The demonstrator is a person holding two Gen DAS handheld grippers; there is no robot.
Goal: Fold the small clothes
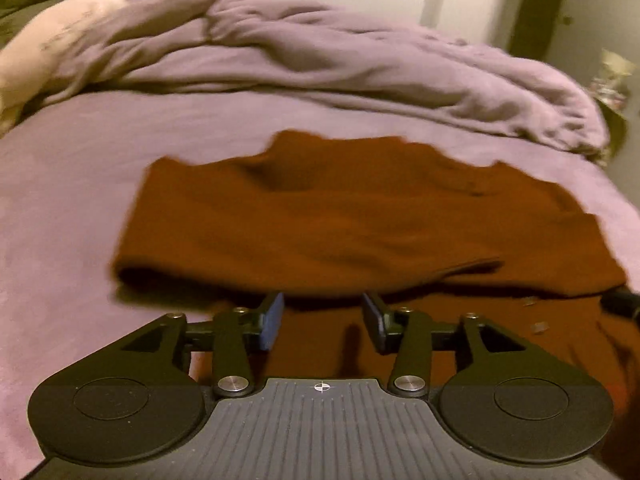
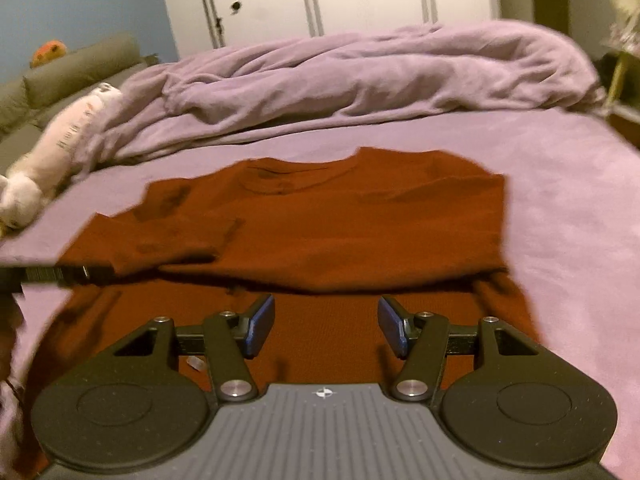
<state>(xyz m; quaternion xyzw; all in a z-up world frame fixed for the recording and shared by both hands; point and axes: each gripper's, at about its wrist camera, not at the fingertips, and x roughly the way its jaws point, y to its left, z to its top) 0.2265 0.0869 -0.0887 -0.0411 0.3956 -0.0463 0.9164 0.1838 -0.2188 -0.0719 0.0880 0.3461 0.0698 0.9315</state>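
The rust-red shirt [image 1: 360,216] is lying folded over on the bed [image 1: 60,240], its near fold edge just ahead of both grippers. Left gripper [image 1: 323,320] and right gripper [image 2: 326,326] are hovering spread wide, gripping nothing, with bare purple sheet lying either side.

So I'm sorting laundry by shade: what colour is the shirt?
Plain rust brown shirt, no pattern visible; the right wrist view shows it best.

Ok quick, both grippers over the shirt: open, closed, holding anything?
Left gripper: jaws open, holding nothing, above the rust-brown shirt.
Right gripper: jaws open, holding nothing, also above the shirt's near part.
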